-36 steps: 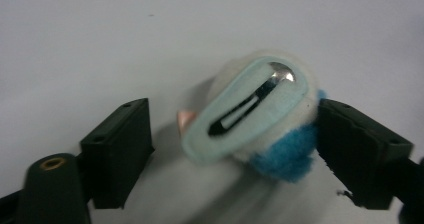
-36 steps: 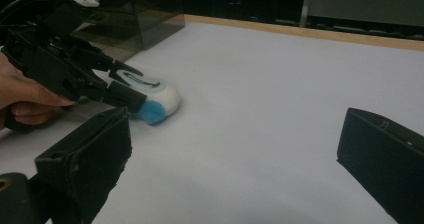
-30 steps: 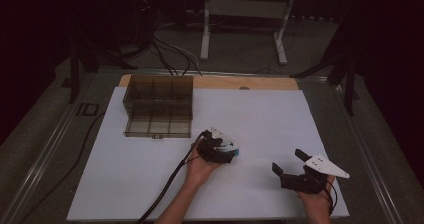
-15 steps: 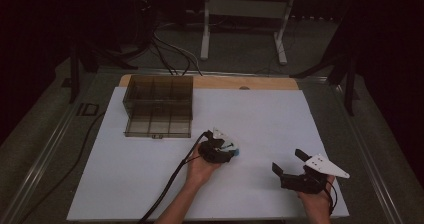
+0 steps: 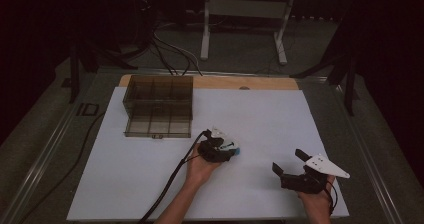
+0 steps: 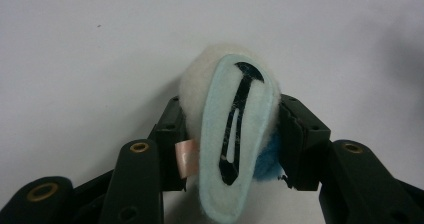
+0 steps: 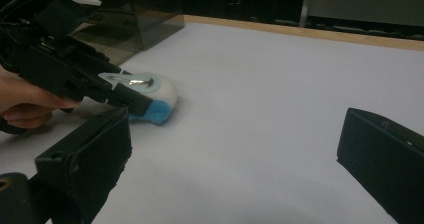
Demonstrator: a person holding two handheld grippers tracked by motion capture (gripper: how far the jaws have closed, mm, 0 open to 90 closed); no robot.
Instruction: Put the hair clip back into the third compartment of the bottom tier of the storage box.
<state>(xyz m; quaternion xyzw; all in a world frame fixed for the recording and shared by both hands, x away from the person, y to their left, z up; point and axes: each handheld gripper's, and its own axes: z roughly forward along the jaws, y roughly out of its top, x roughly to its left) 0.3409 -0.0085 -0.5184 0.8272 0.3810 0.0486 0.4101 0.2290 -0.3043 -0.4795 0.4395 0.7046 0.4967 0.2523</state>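
A fluffy hair clip (image 6: 235, 134), with white fuzz, a pale blue felt face, a black snap clip and a bright blue underside, lies on the white sheet (image 5: 260, 119). My left gripper (image 6: 232, 116) has just been closing on it, and both pads now press its sides. From above, the left gripper (image 5: 220, 149) sits mid-table with the clip (image 5: 234, 149) at its tip. The right gripper view also shows that clip (image 7: 155, 101) pinched by the left gripper (image 7: 125, 96). My right gripper (image 5: 287, 160) rests near the front right, open, with nothing between its jaws (image 7: 240, 149).
A smoky transparent organiser box (image 5: 159, 106) with compartments stands at the back left of the sheet. A wooden strip (image 5: 260, 82) runs along the far edge. The left gripper's cable (image 5: 170, 184) trails toward the front edge.
Both hands keep their places. The high view is too coarse to show the left jaws shifting.
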